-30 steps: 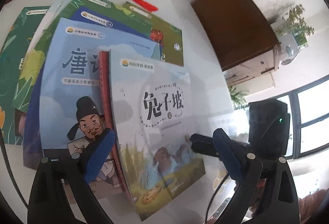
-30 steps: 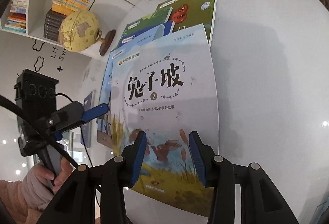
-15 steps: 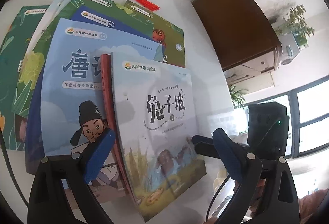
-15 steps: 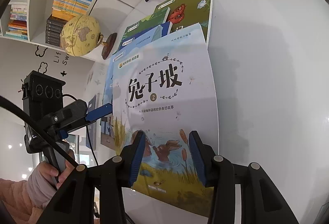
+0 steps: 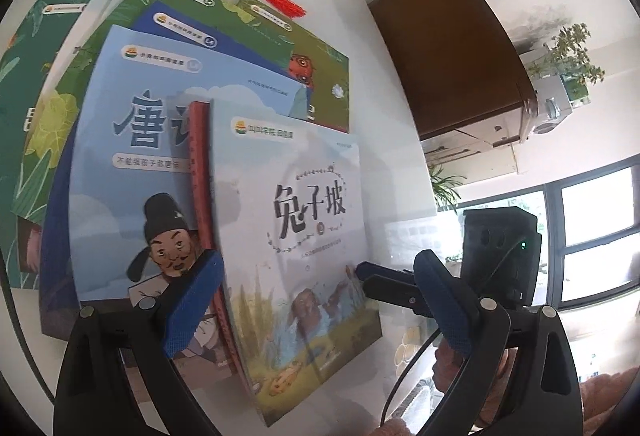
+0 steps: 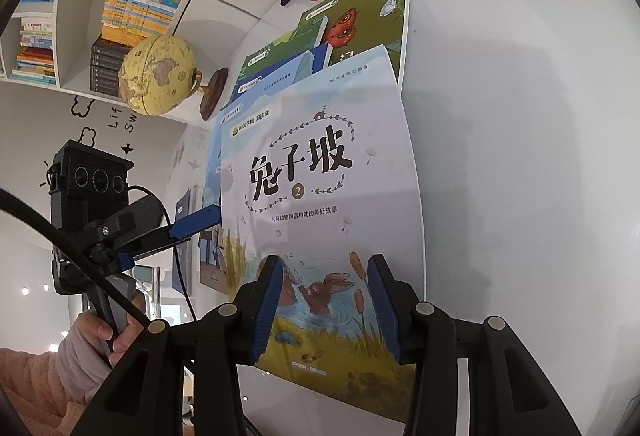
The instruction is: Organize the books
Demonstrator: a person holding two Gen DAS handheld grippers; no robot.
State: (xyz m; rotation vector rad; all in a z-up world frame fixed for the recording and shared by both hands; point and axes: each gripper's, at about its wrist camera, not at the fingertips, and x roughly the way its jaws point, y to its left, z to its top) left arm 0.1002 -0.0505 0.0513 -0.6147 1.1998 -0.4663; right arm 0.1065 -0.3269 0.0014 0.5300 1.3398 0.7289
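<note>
Risk, left side first: the left gripper (image 5: pixel 316 256) stands open, its jaws wider than the rabbit book (image 5: pixel 288 195). Its left pad sits against the red spine (image 5: pixel 200 171) just under that book's left edge. Its right pad hangs clear of the right edge, over bare table (image 5: pixel 392 115). If these jaws close as they stand, they probably bow the thin cover rather than grip it, or take the red book along with it. A push from the left pad could also slide the whole fan, since the poet book (image 5: pixel 132 155) and the green covers beneath lie loosely overlapped. Right side: the right gripper (image 6: pixel 325 262) is also open, jaws partly spread, nothing pinched. Whether a pad touches the cover I cannot tell. A squeeze from above would likely skid on the glossy cover. Position: the rabbit book lies topmost on the fan, face up, at its right end. Its lower half lies between the left gripper's pads. In the left wrist view the right gripper's fingers (image 5: pixel 380 276) meet the book's right edge. In its own view its jaws frame the rabbit picture low on the cover.
</note>
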